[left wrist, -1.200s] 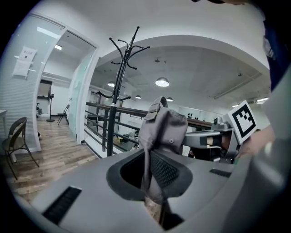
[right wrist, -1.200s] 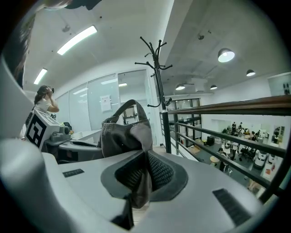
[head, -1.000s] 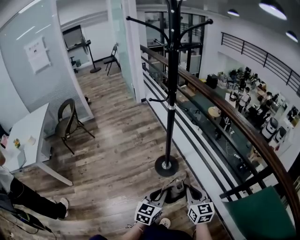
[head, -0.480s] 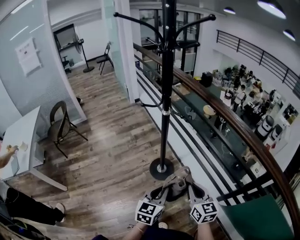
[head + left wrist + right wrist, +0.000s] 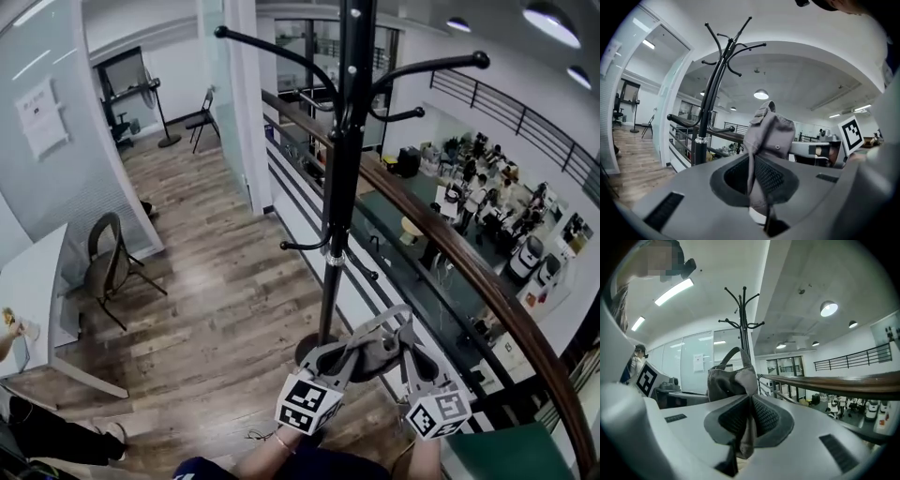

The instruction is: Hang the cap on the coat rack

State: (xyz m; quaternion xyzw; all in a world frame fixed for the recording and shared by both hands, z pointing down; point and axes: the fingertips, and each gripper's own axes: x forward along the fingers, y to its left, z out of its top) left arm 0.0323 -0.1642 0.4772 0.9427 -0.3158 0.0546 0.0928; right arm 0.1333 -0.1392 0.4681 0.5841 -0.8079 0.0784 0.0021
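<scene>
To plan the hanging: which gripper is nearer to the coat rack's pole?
Left. The left gripper is close beside the pole; the right gripper is further out toward the railing.

Head view down, gripper views up, rack (image 5: 342,187) shared

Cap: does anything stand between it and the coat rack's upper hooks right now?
Nothing visible does. The cap, pinched by the left claw and right claw, is held near the coat rack pole; only open air separates it from the upper hooks.
</scene>
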